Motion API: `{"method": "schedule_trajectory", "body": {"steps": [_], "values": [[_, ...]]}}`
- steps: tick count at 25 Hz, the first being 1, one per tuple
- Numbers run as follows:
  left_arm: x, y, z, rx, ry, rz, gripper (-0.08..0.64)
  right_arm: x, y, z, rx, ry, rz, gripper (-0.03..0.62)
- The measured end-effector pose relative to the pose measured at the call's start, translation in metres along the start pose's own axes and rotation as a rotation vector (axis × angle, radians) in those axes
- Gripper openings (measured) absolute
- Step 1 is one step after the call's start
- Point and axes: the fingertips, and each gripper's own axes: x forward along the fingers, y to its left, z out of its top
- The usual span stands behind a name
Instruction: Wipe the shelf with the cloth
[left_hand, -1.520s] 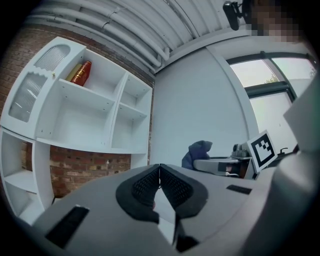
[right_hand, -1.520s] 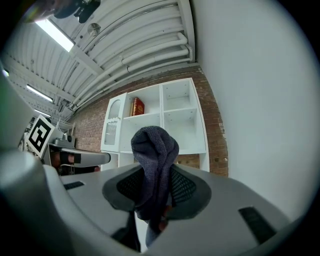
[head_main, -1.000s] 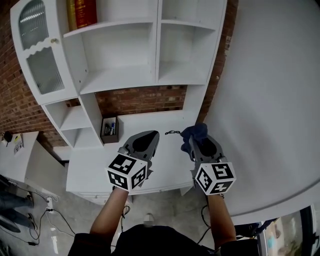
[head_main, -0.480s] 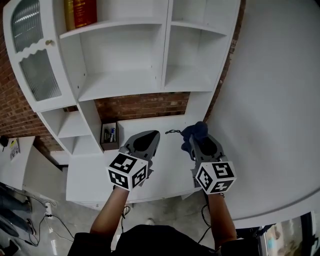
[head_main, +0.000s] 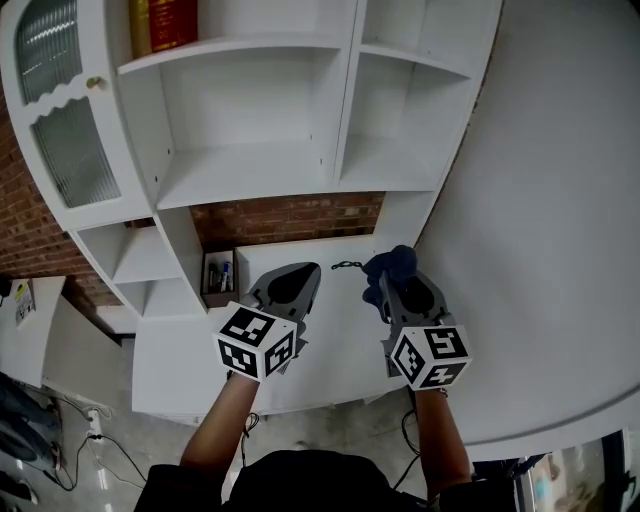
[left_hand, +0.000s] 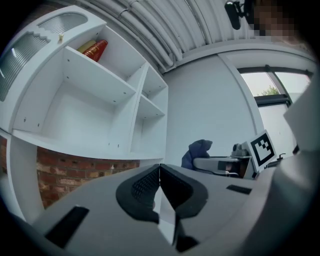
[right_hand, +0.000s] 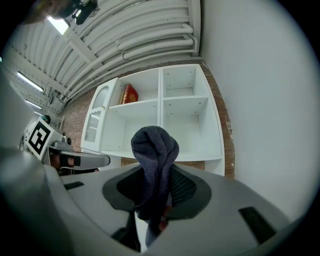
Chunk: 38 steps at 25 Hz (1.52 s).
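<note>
Right gripper (right_hand: 156, 172): jaws clamped on the dark blue cloth (right_hand: 154, 142), which bunches above the tips and hangs below them. The head view shows the cloth (head_main: 392, 262) only as a lump at the nose of the right gripper (head_main: 386, 282). The pinch itself reads from the right gripper view.

Left gripper (left_hand: 160, 167): jaws pressed together, nothing between them. In the head view the left gripper (head_main: 308, 270) sits beside the right one. Both are held over the white desk top (head_main: 190, 350), apart from the shelf unit.

The left gripper view also catches the cloth (left_hand: 199, 150) and the right gripper's marker cube (left_hand: 262, 146) side-on. It has a window (left_hand: 272, 90) that no other view has.

On the desk, head view only:
- a small open box (head_main: 219, 268) with small items in it, against the brick wall (head_main: 290, 214)
- a thin black item (head_main: 345, 265) near the cloth, can't tell what

Beyond that is the white shelf unit (head_main: 250, 170), with red and yellow books (head_main: 165, 22) top left and a glazed door (head_main: 60, 120) at the far left. The ceiling pipes (right_hand: 145, 35) show only in the gripper views.
</note>
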Motion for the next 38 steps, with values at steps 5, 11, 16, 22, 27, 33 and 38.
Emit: {"method": "schedule_trajectory", "body": {"steps": [5,11,16,22,27,33,38], "values": [[0.008,0.003,-0.002,-0.008,0.003,-0.021,0.017,0.005,-0.003,-0.003,-0.011,0.015,-0.016,0.13],[0.021,0.007,-0.004,-0.016,-0.001,-0.031,0.017,0.015,-0.011,-0.003,-0.021,0.016,-0.021,0.13],[0.037,0.014,-0.005,-0.008,-0.003,-0.02,0.017,0.03,-0.024,-0.002,-0.023,0.007,-0.014,0.13],[0.059,0.022,-0.004,0.011,0.004,-0.008,0.017,0.053,-0.041,0.002,-0.023,-0.008,0.004,0.13],[0.076,0.032,0.002,0.029,-0.007,0.019,0.017,0.076,-0.055,0.013,-0.041,-0.029,0.028,0.13],[0.094,0.037,0.004,0.04,-0.008,0.033,0.017,0.103,-0.065,0.025,-0.068,-0.043,0.068,0.13],[0.108,0.042,0.005,0.05,-0.008,0.05,0.017,0.129,-0.065,0.038,-0.124,-0.045,0.097,0.13]]}}
